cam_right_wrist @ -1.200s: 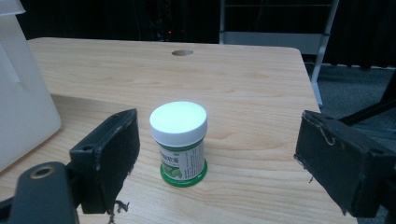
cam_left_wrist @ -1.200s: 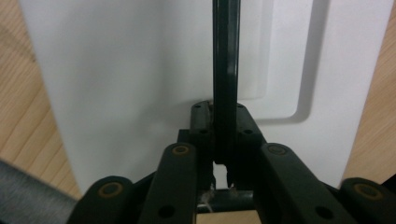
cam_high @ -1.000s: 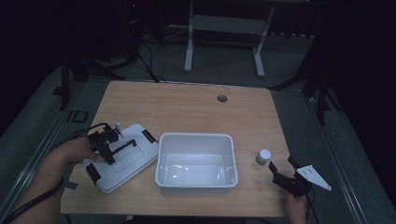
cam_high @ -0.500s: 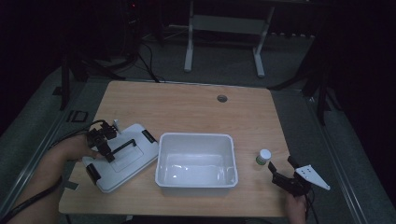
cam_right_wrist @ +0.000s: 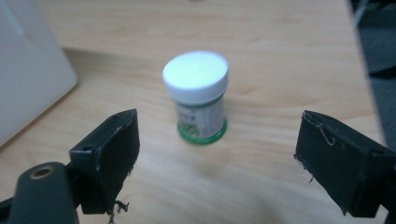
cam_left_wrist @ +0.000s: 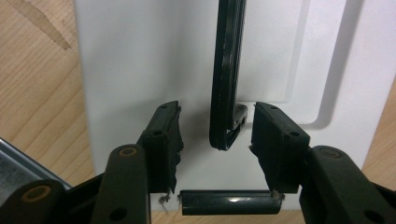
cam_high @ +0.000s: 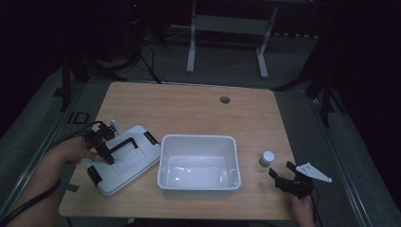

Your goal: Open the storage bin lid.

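A white lid [cam_high: 135,163] lies flat on the table's left, with a black handle [cam_high: 124,143] raised on top. My left gripper [cam_high: 106,153] is at the handle's near end. In the left gripper view the handle [cam_left_wrist: 227,70] stands between the jaws of the left gripper [cam_left_wrist: 215,122], which have just been opening; the pads [cam_left_wrist: 163,135] are off it, the right one very close. A small jar [cam_right_wrist: 198,93] with a white cap and green label stands ahead of my right gripper [cam_right_wrist: 219,135], whose jaws are open wide and short of it. In the high view the jar [cam_high: 267,158] stands just beyond the right gripper [cam_high: 280,169].
A white open bin [cam_high: 163,163] sits at the table's middle front, between lid and jar. A round grommet hole [cam_high: 224,99] lies near the far edge. The table's right edge is close to the right hand. Dark floor and stands surround the table.
The left gripper's jaws have spread apart and let go of the lid's handle, and the hand has eased slightly left. The right gripper and jar have not moved.
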A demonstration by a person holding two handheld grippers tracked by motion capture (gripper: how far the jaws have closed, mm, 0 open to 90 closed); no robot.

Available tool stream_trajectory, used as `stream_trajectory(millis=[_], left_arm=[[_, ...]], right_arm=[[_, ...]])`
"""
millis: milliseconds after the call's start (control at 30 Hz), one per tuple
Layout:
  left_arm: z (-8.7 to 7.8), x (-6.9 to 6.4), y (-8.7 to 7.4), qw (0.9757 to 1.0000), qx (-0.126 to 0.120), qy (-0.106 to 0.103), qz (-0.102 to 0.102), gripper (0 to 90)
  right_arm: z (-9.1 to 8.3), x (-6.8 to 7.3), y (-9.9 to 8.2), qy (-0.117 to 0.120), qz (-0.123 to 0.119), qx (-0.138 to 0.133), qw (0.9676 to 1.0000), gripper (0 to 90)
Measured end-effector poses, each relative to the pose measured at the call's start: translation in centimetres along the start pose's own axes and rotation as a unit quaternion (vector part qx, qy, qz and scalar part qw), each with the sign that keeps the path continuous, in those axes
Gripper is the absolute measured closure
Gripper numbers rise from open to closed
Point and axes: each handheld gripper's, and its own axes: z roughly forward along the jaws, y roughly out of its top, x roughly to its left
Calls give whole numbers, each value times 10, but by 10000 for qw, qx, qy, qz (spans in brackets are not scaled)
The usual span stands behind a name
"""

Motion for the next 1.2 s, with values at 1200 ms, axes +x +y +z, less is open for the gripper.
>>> stream_trajectory(millis=[1200], left_arm=[[-6, -6, -8, 9999, 108, -63, 9, 329]], right_arm=[[36, 6, 53, -129, -787, 4375, 8957, 107]])
